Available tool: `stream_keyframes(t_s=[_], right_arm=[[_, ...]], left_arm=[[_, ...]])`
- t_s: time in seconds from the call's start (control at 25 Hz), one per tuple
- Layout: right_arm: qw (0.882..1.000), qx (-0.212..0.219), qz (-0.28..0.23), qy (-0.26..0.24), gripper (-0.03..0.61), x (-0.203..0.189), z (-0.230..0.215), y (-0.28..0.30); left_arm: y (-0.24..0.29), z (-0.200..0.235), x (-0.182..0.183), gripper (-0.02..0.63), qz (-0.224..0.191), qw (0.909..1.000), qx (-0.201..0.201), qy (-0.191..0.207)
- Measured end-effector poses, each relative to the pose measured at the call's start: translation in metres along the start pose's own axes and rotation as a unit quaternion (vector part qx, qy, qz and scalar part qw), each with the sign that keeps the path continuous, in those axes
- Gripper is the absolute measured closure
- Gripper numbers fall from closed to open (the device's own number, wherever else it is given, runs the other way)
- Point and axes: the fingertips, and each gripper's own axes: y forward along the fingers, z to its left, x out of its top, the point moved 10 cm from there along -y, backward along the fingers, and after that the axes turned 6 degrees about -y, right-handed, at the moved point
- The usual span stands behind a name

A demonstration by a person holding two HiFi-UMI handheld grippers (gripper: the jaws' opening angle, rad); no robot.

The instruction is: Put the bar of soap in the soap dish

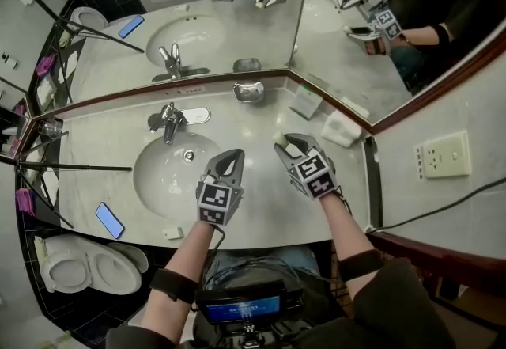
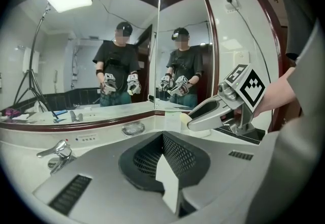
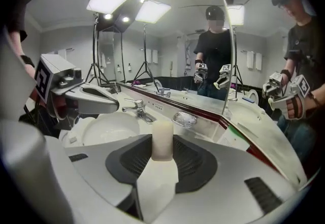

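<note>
Holding: the right gripper is clamping the soap between its jaws, which are standing partway apart on the bar.
Soap: it is standing upright on end in that grip, pale and rounded, sticking out past the jaw tips above the counter, to the right of the sink.
Left gripper: its jaws are pressing together with nothing between them. It is hovering over the sink's right rim, just beside the right gripper.
Dish: it is sitting at the back of the counter against the mirror, well apart from the soap and beyond both grippers. The soap is not yet lying in it.
Tap: it is standing behind the sink, left of the dish.
Phone: it is lying on the counter's near left corner.
</note>
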Motion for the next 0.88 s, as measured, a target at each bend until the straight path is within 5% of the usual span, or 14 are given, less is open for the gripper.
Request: stream_keyframes(t_s=[0.2,0.48,0.88], right_arm=[[0.993,-0.004,0.040,-0.113,0.433,0.032,-0.020,0.044],[0.959,-0.007,0.083,-0.272,0.433,0.056,-0.043,0.113],[0.925,0.008,0.124,-0.359,0.432,0.063,-0.065,0.199]], left_arm=[[0.026,0.021,0.008,0.612,-0.009,0.9999,0.009,-0.004],[0.065,0.051,0.002,0.612,-0.016,0.9993,0.023,-0.023],[0.108,0.081,-0.004,0.612,-0.019,0.9973,0.054,-0.047]])
